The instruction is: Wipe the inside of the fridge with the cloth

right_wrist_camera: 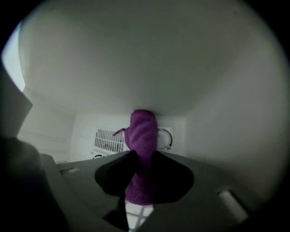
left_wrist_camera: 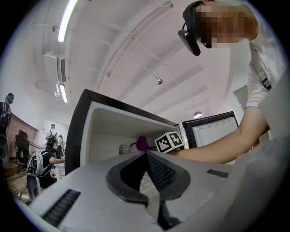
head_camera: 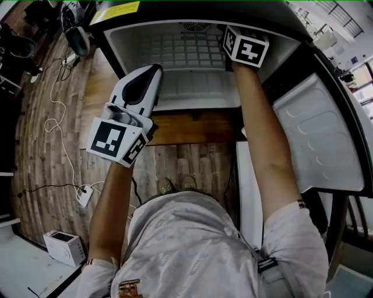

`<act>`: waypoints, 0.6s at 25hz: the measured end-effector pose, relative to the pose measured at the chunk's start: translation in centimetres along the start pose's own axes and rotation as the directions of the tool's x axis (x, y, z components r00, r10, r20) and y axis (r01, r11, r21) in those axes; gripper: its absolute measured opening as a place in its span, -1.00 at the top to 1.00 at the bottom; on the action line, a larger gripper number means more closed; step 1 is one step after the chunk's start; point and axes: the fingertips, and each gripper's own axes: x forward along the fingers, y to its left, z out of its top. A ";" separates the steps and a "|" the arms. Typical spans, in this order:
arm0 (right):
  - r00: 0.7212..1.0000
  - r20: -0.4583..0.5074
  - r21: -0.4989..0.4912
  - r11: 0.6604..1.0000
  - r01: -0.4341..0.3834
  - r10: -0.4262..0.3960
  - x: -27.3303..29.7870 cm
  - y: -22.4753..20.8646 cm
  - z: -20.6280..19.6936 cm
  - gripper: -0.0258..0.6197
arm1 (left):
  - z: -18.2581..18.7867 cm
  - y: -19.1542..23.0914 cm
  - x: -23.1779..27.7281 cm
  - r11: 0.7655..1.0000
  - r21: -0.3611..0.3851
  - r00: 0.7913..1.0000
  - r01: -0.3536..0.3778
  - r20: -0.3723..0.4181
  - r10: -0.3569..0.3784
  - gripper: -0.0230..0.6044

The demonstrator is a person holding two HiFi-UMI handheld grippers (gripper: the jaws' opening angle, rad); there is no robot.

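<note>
fridge [head_camera: 134, 46] seen open, door [head_camera: 317, 134] swung right | left gripper [left_wrist_camera: 146, 154] held outside, jaws pressed together, nothing between | right gripper [right_wrist_camera: 141, 156] held inside, clamped on purple cloth [right_wrist_camera: 142, 131], cloth tip against inner ceiling | yellow label [head_camera: 115, 11] on fridge top, print unreadable

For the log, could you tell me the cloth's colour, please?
The cloth is purple, clearest in the right gripper view.
</note>
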 end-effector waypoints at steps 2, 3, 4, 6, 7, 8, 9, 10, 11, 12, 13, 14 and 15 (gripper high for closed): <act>1.000 -0.003 -0.004 1.000 0.017 -0.017 -0.1 -0.5 -0.1 0.57 | -0.1 0.0 0.1 1.000 -0.003 1.000 0.003 -0.001 -0.003 0.93; 1.000 -0.005 -0.007 1.000 0.027 -0.027 -0.2 -0.8 -0.1 0.57 | -0.2 -0.1 0.2 1.000 -0.005 1.000 0.004 -0.001 -0.004 0.93; 0.999 -0.007 -0.006 0.999 0.036 -0.036 -0.2 -1.0 -0.1 0.57 | -0.3 -0.1 0.3 1.000 -0.007 1.000 0.006 -0.001 -0.006 0.93; 0.999 -0.007 0.002 0.999 0.039 -0.039 -0.5 -1.0 -0.1 0.57 | -0.3 -0.2 0.3 1.000 -0.011 1.000 0.008 0.000 -0.008 0.93; 0.999 -0.005 0.006 0.999 0.035 -0.034 -0.8 -0.8 0.0 0.57 | -0.3 -0.2 0.3 1.000 -0.013 1.000 0.009 0.002 -0.009 0.93; 1.000 -0.002 0.008 1.000 0.026 -0.026 -1.0 -0.5 0.2 0.57 | -0.3 -0.2 0.3 1.000 -0.015 1.000 0.010 0.004 -0.010 0.93; 1.000 0.002 0.010 1.000 0.015 -0.015 -1.3 0.0 0.3 0.57 | -0.3 -0.2 0.3 1.000 -0.018 1.000 0.011 0.006 -0.011 0.93; 1.000 0.009 0.011 1.000 0.001 -0.001 -1.6 0.5 0.6 0.57 | -0.3 -0.2 0.4 1.000 -0.021 1.000 0.012 0.008 -0.012 0.93; 1.000 0.018 0.009 1.000 -0.016 0.016 -1.9 1.2 0.9 0.57 | -0.4 -0.2 0.4 1.000 -0.023 1.000 0.013 0.011 -0.013 0.93; 0.999 0.029 0.006 0.999 -0.035 0.035 -2.2 1.9 1.2 0.57 | -0.4 -0.2 0.5 1.000 -0.025 1.000 0.014 0.013 -0.014 0.93; 0.998 0.038 0.003 0.999 -0.054 0.054 -2.5 2.8 1.5 0.57 | -0.4 -0.2 0.5 1.000 -0.027 1.000 0.015 0.016 -0.014 0.93; 0.996 0.045 0.002 0.997 -0.073 0.073 -2.9 3.6 1.7 0.57 | -0.4 -0.2 0.5 0.999 -0.029 1.000 0.015 0.018 -0.014 0.93; 0.995 0.050 0.002 0.996 -0.092 0.091 -3.1 4.5 1.8 0.57 | -0.4 -0.1 0.5 0.999 -0.030 1.000 0.015 0.020 -0.015 0.93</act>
